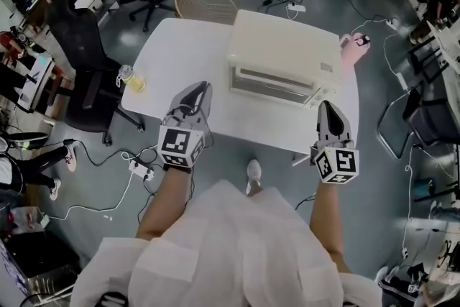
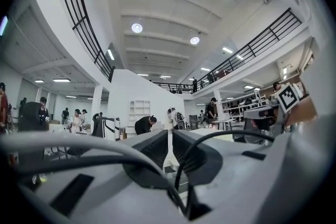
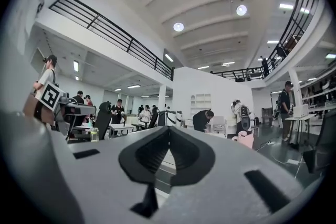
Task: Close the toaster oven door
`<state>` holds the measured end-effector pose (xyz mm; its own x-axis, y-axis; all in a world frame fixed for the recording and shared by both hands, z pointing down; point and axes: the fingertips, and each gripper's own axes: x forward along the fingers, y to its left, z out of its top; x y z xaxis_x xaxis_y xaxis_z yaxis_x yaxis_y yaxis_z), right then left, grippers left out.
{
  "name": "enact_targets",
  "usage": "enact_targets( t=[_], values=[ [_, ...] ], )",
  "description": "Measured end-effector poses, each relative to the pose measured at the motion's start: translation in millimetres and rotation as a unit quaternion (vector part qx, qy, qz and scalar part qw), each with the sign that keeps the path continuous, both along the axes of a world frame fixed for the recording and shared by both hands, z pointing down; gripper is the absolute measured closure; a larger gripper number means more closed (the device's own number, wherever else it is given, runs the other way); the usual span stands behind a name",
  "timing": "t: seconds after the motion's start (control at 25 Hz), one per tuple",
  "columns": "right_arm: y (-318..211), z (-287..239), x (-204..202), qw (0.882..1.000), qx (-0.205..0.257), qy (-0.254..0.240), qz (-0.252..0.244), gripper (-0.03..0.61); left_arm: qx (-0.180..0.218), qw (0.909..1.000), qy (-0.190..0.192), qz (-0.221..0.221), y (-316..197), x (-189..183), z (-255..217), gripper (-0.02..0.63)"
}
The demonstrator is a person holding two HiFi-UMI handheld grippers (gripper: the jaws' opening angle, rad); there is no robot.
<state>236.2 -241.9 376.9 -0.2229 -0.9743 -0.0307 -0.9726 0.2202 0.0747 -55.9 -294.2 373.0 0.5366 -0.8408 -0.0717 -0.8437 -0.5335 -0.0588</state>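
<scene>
A cream toaster oven (image 1: 284,54) stands on the white table (image 1: 180,54), right of its middle. Its glass door (image 1: 277,86) faces me and stands upright against the body. My left gripper (image 1: 203,88) hovers over the table's front edge, left of the oven, fingers together and empty. My right gripper (image 1: 328,110) is at the oven's front right corner, also shut and empty. Both gripper views tilt up toward the ceiling. The left gripper (image 2: 170,136) shows only a thin slit between its pads; the right gripper (image 3: 169,131) has its tips meeting.
A small jar of yellow liquid (image 1: 131,78) sits at the table's left edge. A pink object (image 1: 352,47) lies at the far right edge. A wicker chair (image 1: 205,2) stands behind the table, a black office chair (image 1: 86,75) to its left. Cables and a power strip (image 1: 140,169) lie on the floor.
</scene>
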Motion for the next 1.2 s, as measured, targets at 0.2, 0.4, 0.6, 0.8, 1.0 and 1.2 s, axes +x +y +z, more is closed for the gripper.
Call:
enact_targets(
  t=[0.2, 0.4, 0.6, 0.8, 1.0, 1.2],
  values=[
    [8, -1, 4, 1.000, 0.000, 0.014, 0.014, 0.574, -0.003, 1.0000, 0.003, -0.003, 4, -3, 0, 0.594],
    [17, -7, 8, 0.999, 0.014, 0.015, 0.025, 0.574, -0.003, 1.0000, 0.004, 0.000, 9, 0, 0, 0.594],
    [24, -7, 11, 1.000, 0.012, 0.001, 0.021, 0.577, -0.003, 1.0000, 0.002, 0.005, 12, 9, 1, 0.594],
    [28, -10, 12, 1.000, 0.011, 0.008, 0.021, 0.577, 0.002, 1.0000, 0.003, 0.007, 14, 13, -5, 0.594],
    [28, -9, 11, 1.000, 0.014, 0.006, 0.022, 0.577, 0.004, 1.0000, 0.003, 0.005, 14, 9, -5, 0.594],
    [28, -7, 5, 1.000, 0.009, 0.008, 0.022, 0.577, 0.000, 1.0000, 0.003, 0.006, 14, 5, -3, 0.594]
  ],
)
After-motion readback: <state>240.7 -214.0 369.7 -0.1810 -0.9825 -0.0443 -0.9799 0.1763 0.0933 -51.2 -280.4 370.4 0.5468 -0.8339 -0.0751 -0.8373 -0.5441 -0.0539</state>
